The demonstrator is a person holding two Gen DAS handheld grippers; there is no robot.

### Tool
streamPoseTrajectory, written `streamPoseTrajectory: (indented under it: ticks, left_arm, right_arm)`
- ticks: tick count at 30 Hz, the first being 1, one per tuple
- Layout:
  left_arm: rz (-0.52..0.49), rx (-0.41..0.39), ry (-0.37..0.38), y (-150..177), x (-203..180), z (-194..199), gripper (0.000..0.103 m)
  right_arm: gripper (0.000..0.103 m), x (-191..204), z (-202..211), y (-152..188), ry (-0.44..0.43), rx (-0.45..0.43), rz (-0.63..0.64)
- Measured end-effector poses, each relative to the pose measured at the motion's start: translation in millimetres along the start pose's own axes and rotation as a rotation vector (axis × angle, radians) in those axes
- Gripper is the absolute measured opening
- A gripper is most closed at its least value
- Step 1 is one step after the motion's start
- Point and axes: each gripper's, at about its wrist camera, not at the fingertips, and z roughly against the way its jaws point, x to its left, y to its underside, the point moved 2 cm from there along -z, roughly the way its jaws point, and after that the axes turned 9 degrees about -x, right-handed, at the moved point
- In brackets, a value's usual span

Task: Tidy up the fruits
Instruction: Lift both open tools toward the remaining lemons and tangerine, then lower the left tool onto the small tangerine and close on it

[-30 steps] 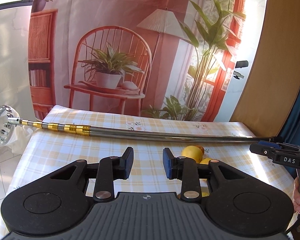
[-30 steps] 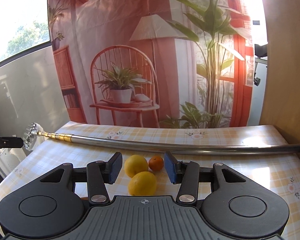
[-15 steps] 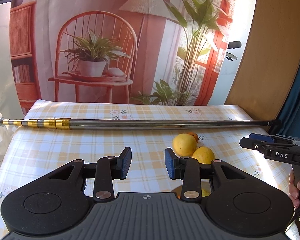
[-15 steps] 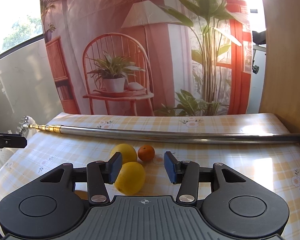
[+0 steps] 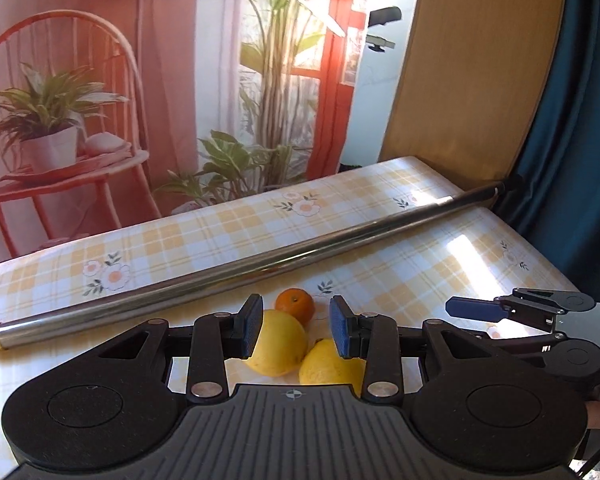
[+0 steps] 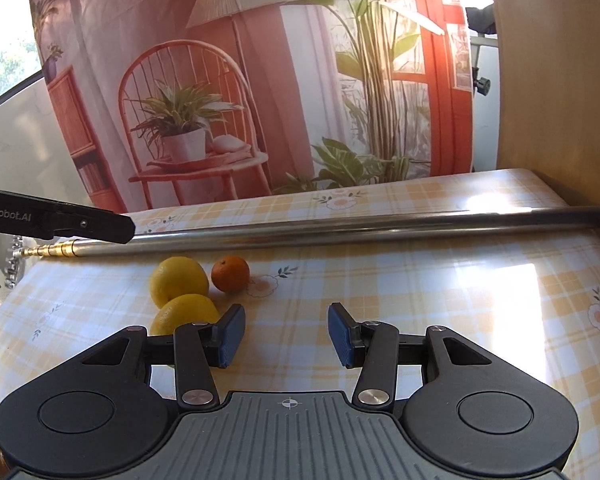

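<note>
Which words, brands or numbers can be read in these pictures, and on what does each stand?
"enRobot.AI", cut off by the picture's edge: side of the left tongs, in the right wrist view.
Small white mark on the right tongs, in the left wrist view: too small to read.

Bright sunlight, tablecloth (image 6: 496, 280) glare, fisheye warp

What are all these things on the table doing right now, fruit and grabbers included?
Left gripper: open, empty, above the lemons.
Right gripper: open, empty.
Small orange: resting on the tablecloth.
Far lemon: resting, untouched.
Near lemon: resting, untouched.
Metal pole: lying flat behind the fruit.
</note>
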Motion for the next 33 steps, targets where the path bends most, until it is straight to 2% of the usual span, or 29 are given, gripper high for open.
streamPoseTrajectory:
  ticks: [4, 7, 9, 12, 15, 25, 33]
  left_arm:
    - [0.037, 0.092, 0.025, -4, 4, -45, 0.038]
    - [0.109, 0.157, -0.011, -3, 19, -74, 0.038]
    - [0.161, 0.168, -0.036, -3, 30, -84, 0.038]
    - [0.229, 0.182, -0.034, -5, 41, -96, 0.038]
    - [0.257, 0.200, -0.033, -4, 44, -104, 0.038]
    - [0.231, 0.246, 0.004, 0, 31, -117, 0.038]
    - [0.147, 0.239, -0.010, 2, 17, -117, 0.037]
  right_arm:
    - [0.043, -10, -7, 6, 0.022, 0.015, -0.005]
    - [0.043, -13, -12, 11, 0.018, 0.023, -0.007]
    - [0.043, -13, -13, 14, 0.009, 0.028, -0.015]
    - [0.043, -14, -16, 19, -0.001, 0.038, -0.028]
    - [0.043, -16, -18, 23, -0.001, 0.044, -0.043]
    - [0.043, -16, -20, 27, -0.001, 0.056, -0.061]
    - [0.043, -16, -19, 27, -0.001, 0.057, -0.062]
